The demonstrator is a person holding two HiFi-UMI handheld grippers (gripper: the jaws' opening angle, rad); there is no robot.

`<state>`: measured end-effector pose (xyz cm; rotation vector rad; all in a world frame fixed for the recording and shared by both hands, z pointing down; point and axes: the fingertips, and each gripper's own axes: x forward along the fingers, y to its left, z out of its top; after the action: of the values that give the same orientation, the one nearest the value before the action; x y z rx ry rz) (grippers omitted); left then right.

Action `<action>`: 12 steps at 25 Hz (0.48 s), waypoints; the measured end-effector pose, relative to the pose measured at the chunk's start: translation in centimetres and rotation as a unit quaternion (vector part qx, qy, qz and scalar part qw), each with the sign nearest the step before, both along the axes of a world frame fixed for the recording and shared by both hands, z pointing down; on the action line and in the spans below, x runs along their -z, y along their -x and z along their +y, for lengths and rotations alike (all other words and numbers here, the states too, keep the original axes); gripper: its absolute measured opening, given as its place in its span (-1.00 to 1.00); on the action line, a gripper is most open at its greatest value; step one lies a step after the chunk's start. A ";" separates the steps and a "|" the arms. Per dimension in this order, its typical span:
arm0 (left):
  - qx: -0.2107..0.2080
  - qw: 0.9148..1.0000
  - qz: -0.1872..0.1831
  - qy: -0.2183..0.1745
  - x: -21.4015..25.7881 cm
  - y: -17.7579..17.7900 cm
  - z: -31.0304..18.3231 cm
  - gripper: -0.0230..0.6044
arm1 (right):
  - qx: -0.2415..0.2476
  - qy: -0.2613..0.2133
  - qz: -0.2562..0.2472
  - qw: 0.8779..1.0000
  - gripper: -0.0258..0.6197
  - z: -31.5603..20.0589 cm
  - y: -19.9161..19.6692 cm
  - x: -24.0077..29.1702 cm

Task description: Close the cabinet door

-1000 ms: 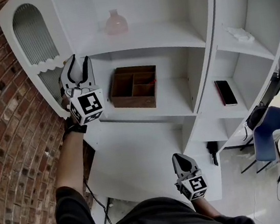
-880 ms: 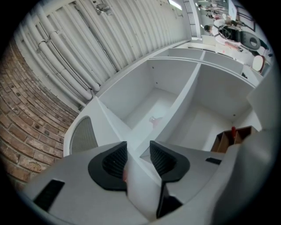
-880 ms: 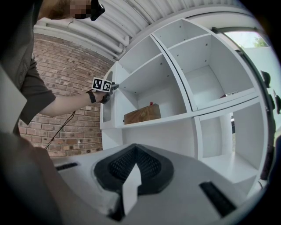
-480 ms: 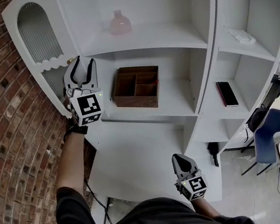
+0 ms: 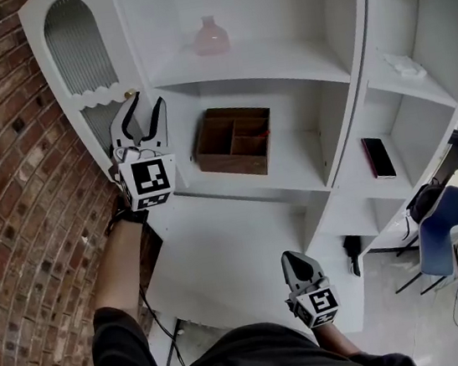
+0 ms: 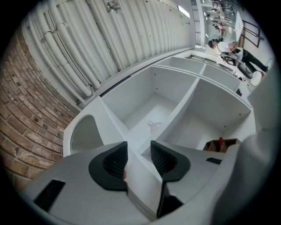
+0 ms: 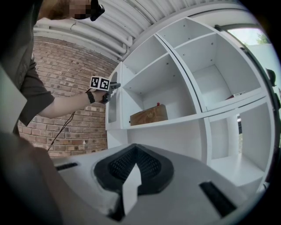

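Note:
The white cabinet door [image 5: 79, 47], with an arched ribbed panel, stands open at the left of the white shelf unit [image 5: 278, 52]. A small brass knob [image 5: 128, 93] sits near its free edge. My left gripper [image 5: 144, 102] points up at that edge just below the knob. In the left gripper view the door [image 6: 85, 134] runs between the jaws of the left gripper [image 6: 138, 151], and both pads lie against it. My right gripper [image 5: 294, 260] hangs low in front of me, shut, away from the cabinet. Its own view shows the right gripper [image 7: 136, 160] with pads together and a thin white sliver at the seam.
A wooden divided box [image 5: 234, 142] sits on the middle shelf and a pink vase [image 5: 211, 37] on the shelf above. A dark phone [image 5: 376, 157] lies in a right-hand compartment. A brick wall [image 5: 13, 208] stands close on the left, a blue chair [image 5: 435, 233] to the right.
My left gripper and the door edge have shifted rightward toward the shelves, and the door has swung with them. The right gripper has stayed put.

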<state>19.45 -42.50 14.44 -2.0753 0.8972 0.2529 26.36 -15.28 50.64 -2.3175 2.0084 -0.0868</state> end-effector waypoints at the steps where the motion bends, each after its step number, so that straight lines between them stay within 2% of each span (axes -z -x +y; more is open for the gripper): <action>1: 0.000 1.000 0.005 0.005 0.1 0.7 0.1 -0.42 | 0.005 0.000 0.002 1.000 -0.93 -0.2 0.2 0.1; 7: 0.015 0.999 0.025 0.041 -0.2 6.1 -0.4 -0.42 | 0.036 -0.006 0.016 0.999 -0.93 -2.1 1.8 1.1; 12: 0.047 0.996 0.033 0.065 -1.4 11.9 -1.2 -0.42 | 0.067 -0.015 0.027 0.997 -0.93 -4.1 3.7 2.3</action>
<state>7.57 -43.73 15.88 -2.1478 1.0745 0.2188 22.68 -19.38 48.37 -2.1877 2.1745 -0.0026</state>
